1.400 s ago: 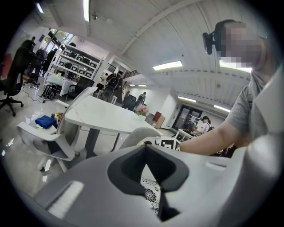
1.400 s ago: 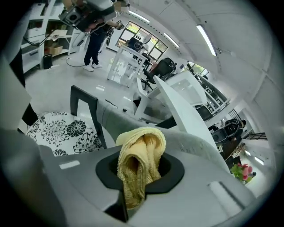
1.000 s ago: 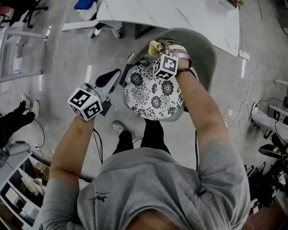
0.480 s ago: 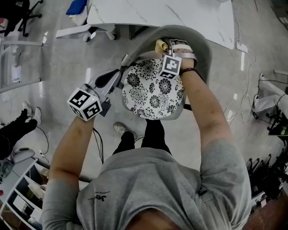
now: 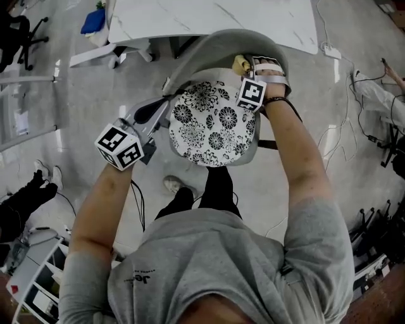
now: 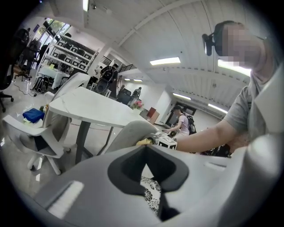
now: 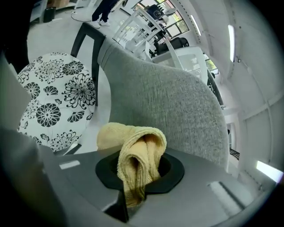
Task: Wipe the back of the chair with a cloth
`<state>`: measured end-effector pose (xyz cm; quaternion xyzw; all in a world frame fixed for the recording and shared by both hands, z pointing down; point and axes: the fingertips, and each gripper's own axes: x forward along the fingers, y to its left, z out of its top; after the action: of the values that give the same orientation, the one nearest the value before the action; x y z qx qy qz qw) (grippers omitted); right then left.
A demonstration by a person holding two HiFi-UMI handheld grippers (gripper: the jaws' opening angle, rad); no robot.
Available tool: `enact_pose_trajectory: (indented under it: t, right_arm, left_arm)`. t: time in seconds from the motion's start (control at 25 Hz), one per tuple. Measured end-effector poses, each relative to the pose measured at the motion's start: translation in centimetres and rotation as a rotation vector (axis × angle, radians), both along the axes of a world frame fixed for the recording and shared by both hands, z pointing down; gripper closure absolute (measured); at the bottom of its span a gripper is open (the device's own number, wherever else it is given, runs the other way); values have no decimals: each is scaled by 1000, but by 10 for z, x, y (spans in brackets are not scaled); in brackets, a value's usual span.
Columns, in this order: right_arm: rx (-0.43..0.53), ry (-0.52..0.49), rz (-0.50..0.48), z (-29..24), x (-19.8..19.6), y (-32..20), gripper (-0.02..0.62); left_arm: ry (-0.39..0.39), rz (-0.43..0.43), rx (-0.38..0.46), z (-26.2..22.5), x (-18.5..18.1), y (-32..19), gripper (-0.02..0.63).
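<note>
The chair has a curved grey fabric backrest (image 5: 209,47) and a round black-and-white floral seat cushion (image 5: 210,126). My right gripper (image 5: 252,68) is shut on a folded yellow cloth (image 5: 240,63), which it holds against the inner face of the backrest on its right side. In the right gripper view the cloth (image 7: 137,155) bulges out of the right gripper (image 7: 133,177), with the backrest (image 7: 168,102) just beyond. My left gripper (image 5: 158,107) is at the chair's left edge, shut with nothing in it. In the left gripper view the left gripper (image 6: 148,177) points across the seat towards the cloth (image 6: 144,142).
A white marble table (image 5: 209,19) stands right behind the chair. A white office chair with a blue item (image 5: 95,22) is at the back left. Cables (image 5: 335,133) trail on the floor at right. Shelving (image 5: 31,278) is at the lower left.
My right gripper has slid the cloth to the right along the backrest's inner face. The left gripper has stayed by the chair's left edge.
</note>
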<state>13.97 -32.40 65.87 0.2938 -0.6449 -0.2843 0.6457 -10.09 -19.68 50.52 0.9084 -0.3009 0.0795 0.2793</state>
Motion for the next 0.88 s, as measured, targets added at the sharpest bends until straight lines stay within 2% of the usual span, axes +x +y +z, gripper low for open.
enact_pose_trajectory:
  t: [0.32,0.56,0.72,0.88]
  right_arm:
    - [-13,59,121,-9,59,28,543]
    - [-17,68,193,-19,86,48,543]
    - [-37,63,192,-22,91,54,543]
    - [-101,-68,154,-19,58,50,543]
  left_arm:
    - [4,59,4,-4,10,4,548]
    - [-28,70,24,-1,10,-4,548]
    - [-42,56,39,-2,9,-15,548]
    - [-24,38,44,-5,5,-19,548]
